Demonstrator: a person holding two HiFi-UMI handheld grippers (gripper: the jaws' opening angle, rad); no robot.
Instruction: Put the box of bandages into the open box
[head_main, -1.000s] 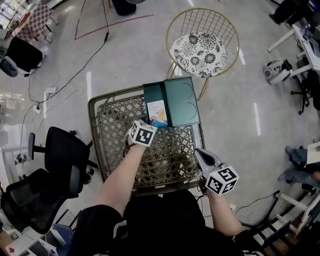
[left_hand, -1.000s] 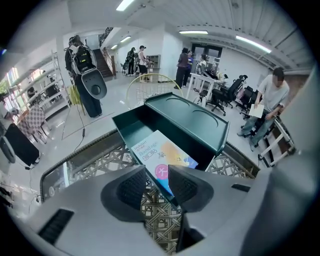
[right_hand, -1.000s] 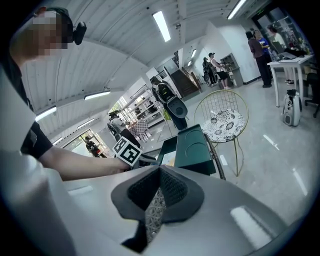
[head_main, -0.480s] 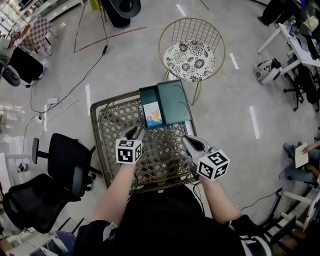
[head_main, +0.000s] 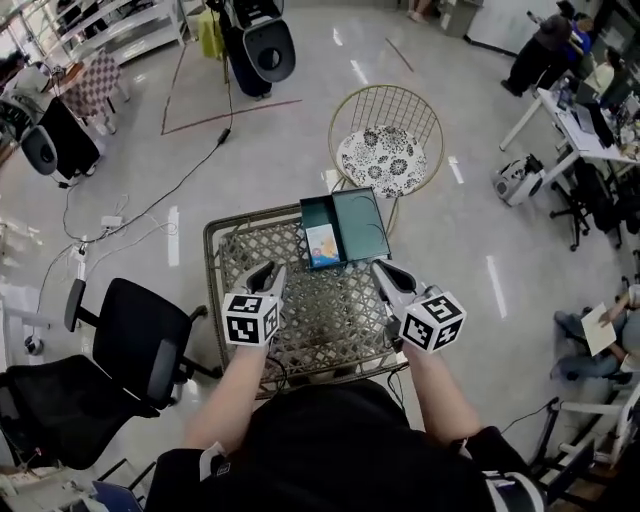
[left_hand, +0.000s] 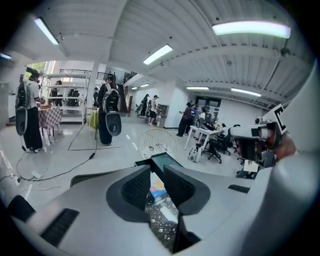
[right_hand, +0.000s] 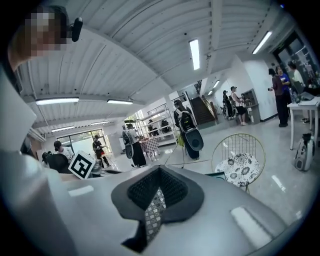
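In the head view, the box of bandages (head_main: 321, 244) lies inside the green open box (head_main: 362, 222) at the far edge of the woven worktop (head_main: 320, 320). The left gripper (head_main: 263, 272) and right gripper (head_main: 385, 270) hover nearer the person, clear of both. In the left gripper view, the jaws stand slightly apart, having just been closing, with nothing between them. In the right gripper view, the jaws are together and empty.

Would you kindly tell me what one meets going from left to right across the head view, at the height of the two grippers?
black office chair → left gripper → right gripper → seated person
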